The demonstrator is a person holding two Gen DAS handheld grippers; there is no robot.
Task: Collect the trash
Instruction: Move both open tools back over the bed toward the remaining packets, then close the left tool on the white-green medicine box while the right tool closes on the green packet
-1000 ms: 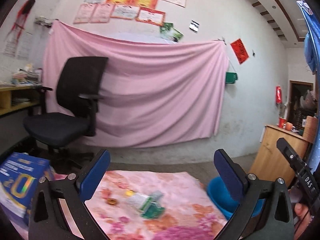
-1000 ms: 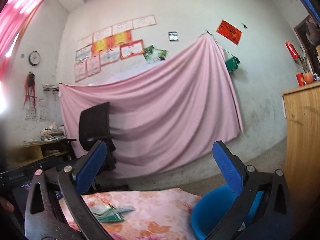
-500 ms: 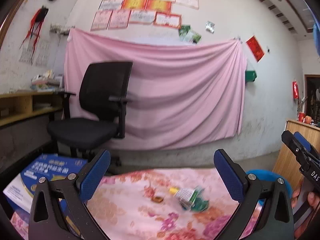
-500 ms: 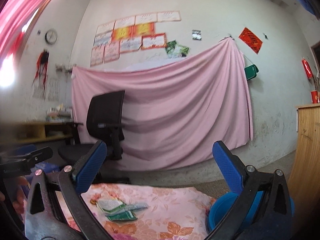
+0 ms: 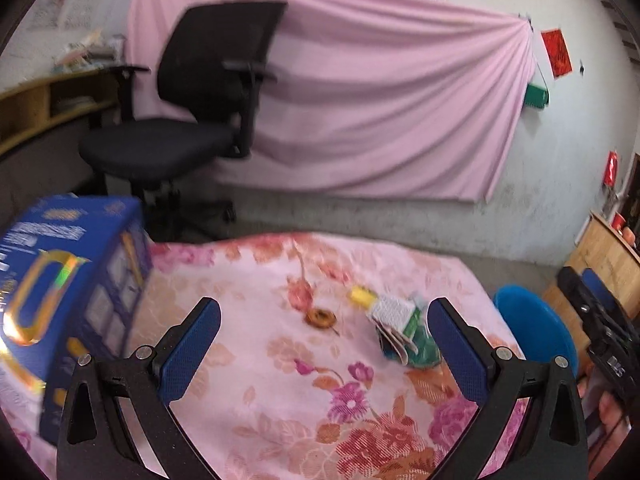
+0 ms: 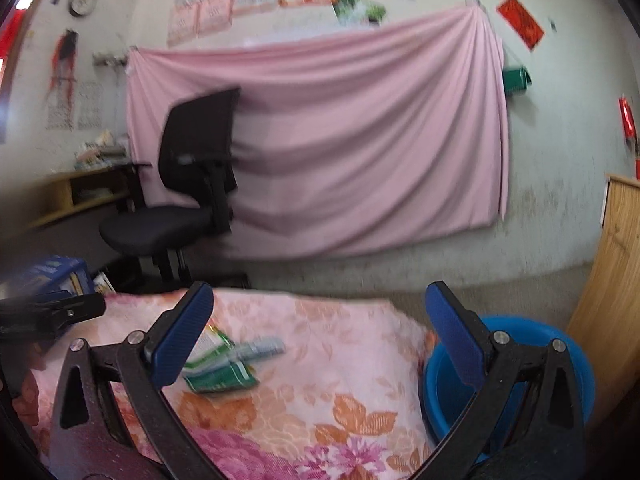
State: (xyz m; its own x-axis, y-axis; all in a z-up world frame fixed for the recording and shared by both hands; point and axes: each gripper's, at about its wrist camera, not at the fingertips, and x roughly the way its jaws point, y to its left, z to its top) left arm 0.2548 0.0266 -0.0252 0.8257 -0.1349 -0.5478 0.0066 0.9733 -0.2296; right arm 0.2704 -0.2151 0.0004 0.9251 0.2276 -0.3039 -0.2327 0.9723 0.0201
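Left gripper — jaws spread wide, blue pads empty, lower centre of its own view. Right gripper likewise wide apart, nothing between — its black body also shows at the left view's right edge.

I am seeing the trash lying on the floral pink cloth: a crumpled green-and-white packet is resting flat with a silvery patterned piece lying on top of it, a small yellow scrap is sitting just beside its far end, and a small brown ring-shaped bit is lying a little apart to the left. The blue basin is standing just off the cloth's right edge, its inside mostly hidden.
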